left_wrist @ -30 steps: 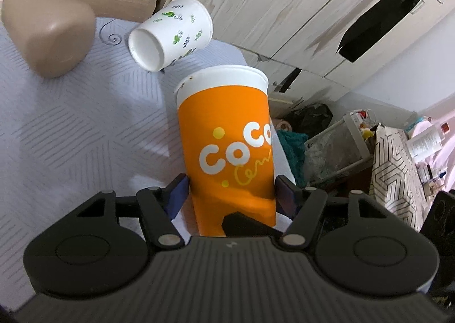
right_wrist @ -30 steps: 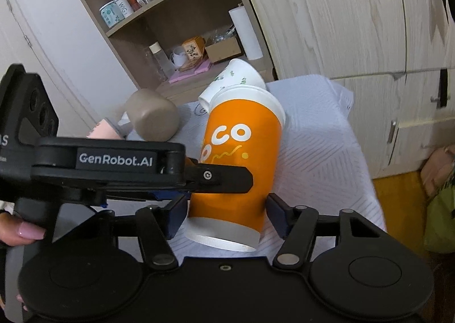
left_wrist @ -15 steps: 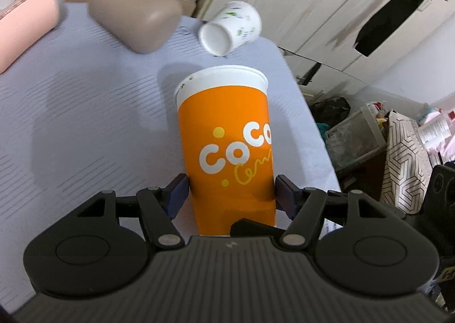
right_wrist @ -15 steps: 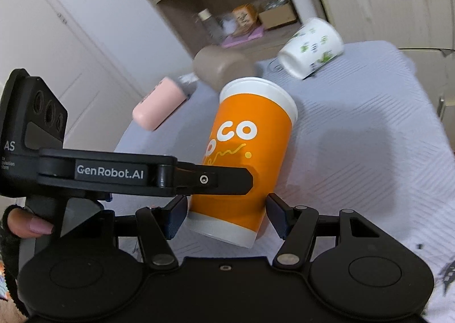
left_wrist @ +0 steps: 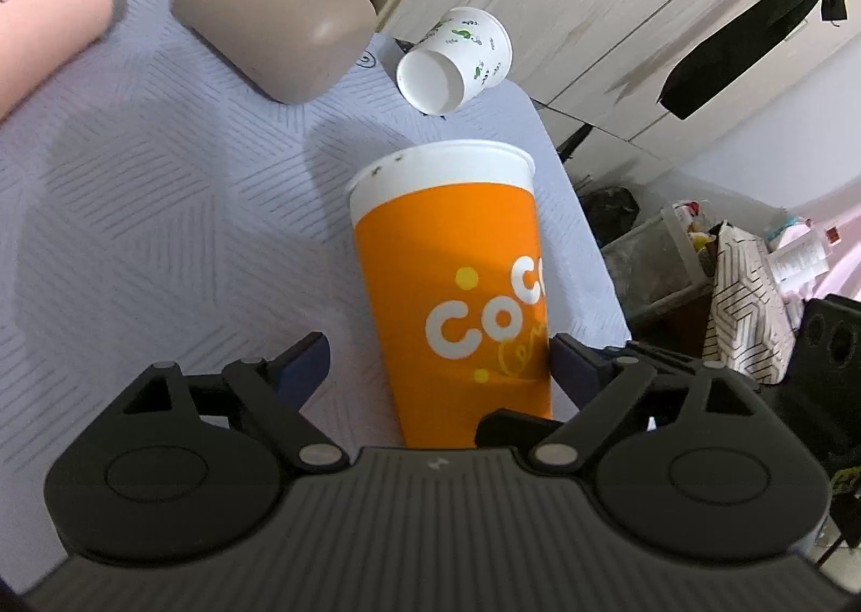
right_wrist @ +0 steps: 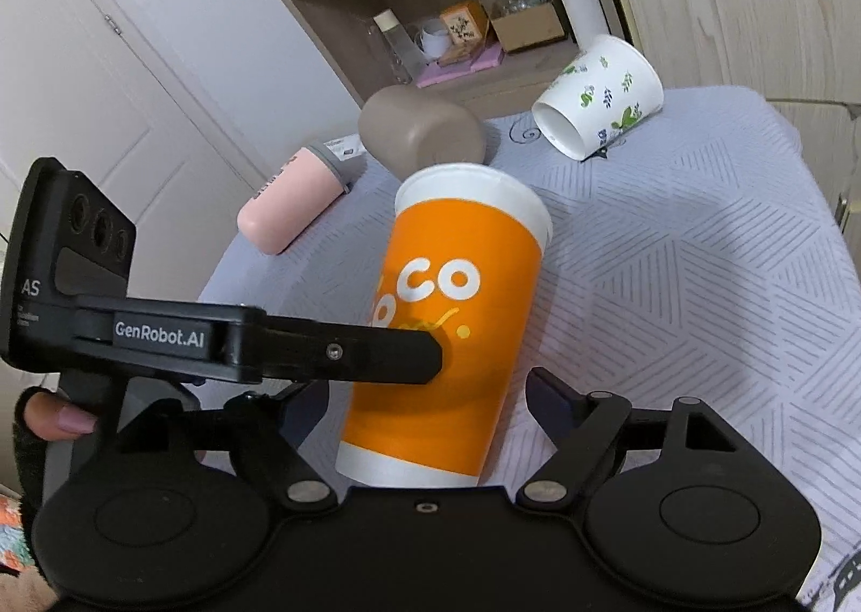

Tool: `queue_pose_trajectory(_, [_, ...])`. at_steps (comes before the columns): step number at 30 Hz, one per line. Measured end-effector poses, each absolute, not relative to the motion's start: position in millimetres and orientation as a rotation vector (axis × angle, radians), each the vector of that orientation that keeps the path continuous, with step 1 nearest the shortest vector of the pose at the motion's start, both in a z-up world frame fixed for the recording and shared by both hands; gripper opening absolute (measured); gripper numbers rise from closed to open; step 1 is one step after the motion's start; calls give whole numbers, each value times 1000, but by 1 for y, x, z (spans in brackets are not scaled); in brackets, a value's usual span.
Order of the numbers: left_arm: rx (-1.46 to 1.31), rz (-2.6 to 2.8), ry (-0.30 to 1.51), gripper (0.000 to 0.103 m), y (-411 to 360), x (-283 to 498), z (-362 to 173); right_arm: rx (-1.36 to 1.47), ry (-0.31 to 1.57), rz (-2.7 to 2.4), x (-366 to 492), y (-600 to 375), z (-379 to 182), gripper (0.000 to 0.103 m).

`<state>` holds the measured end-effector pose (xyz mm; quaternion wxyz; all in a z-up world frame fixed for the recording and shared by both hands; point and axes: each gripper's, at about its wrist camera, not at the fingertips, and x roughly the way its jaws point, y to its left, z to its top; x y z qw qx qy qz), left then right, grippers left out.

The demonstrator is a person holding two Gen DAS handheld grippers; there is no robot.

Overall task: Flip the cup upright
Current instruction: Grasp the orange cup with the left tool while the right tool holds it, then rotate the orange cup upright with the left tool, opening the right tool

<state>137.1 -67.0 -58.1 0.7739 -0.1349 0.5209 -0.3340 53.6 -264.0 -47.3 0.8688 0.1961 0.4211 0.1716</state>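
An orange "CoCo" paper cup (left_wrist: 457, 278) stands with its wide white rim up on the grey patterned cloth (left_wrist: 161, 213). My left gripper (left_wrist: 436, 364) is open: its left finger stands clear of the cup and its right finger is at the cup's side. In the right wrist view the same cup (right_wrist: 452, 321) stands between the spread fingers of my open right gripper (right_wrist: 430, 396), neither touching it. The left gripper's body (right_wrist: 161, 337) crosses in front of the cup from the left.
A white leaf-print cup (left_wrist: 457, 60) (right_wrist: 597, 95), a taupe tumbler (left_wrist: 274, 9) (right_wrist: 420, 130) and a pink bottle (left_wrist: 48, 14) (right_wrist: 290, 205) lie on their sides at the far end. The cloth's edge drops off to the right toward floor clutter (left_wrist: 742, 300). Shelves (right_wrist: 457, 20) stand behind.
The left gripper's fingers have opened off the orange cup, which now stands on the cloth. The right gripper's fingers have also spread wider. Both views have tilted down toward the table.
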Motion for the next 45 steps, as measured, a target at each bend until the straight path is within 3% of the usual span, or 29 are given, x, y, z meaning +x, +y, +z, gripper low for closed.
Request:
queue_pose_trajectory(4, [-327, -760, 1162, 89, -74, 144, -68, 447, 893, 384, 63, -267, -53, 84])
queue_pose_trajectory(5, [-331, -763, 1152, 88, -75, 145, -69, 452, 892, 389, 64, -268, -54, 77])
queue_pose_trajectory(7, [-313, -763, 1130, 84, -78, 143, -68, 447, 886, 399, 63, -268, -54, 73])
queue_pose_trajectory(8, [-297, -770, 1119, 74, -78, 141, -67, 441, 881, 404, 62, -267, -53, 73])
queue_pose_trajectory(25, [-73, -746, 724, 72, -43, 91, -18, -34, 558, 445, 28, -193, -23, 72])
queue_pose_trajectory(45, [-59, -641, 613, 73, -32, 114, -25, -220, 394, 356, 64, -154, -49, 73])
